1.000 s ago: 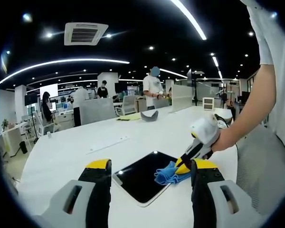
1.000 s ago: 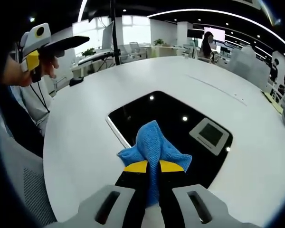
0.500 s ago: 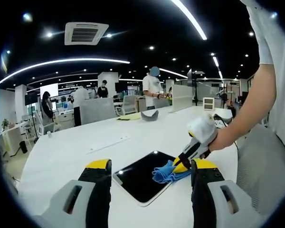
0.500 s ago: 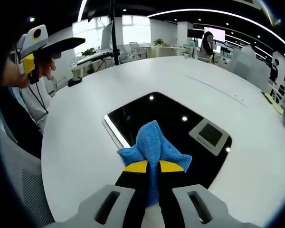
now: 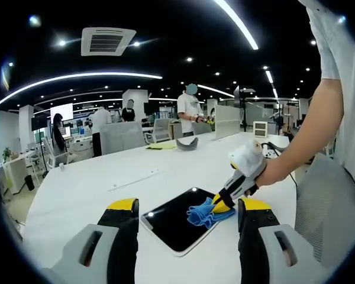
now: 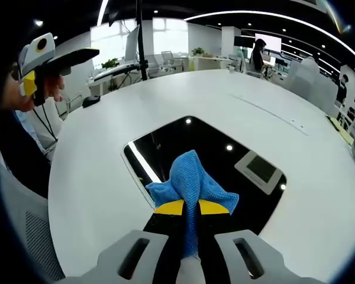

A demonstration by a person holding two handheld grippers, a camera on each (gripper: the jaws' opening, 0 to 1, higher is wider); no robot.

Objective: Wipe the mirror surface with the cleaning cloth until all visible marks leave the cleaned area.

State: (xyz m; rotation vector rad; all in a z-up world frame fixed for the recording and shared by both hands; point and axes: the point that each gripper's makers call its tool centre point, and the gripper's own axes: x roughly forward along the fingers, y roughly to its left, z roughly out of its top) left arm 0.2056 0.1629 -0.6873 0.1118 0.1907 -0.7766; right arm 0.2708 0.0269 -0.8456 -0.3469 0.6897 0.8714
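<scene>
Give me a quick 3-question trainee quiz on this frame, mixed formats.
1. True or false: the right gripper has its fingers closed on the blue cloth.
2. Multiple choice: the cloth rests on A) the bare white table, B) the dark mirror, C) a chair.
3. Fill in: the left gripper is ____ and holds nothing, held above the table short of the mirror.

Key: 1 true. 2 B; in the right gripper view the cloth lies on the mirror near its closer edge. 3 open; its fingers stand wide apart with only the table and mirror between them.
</scene>
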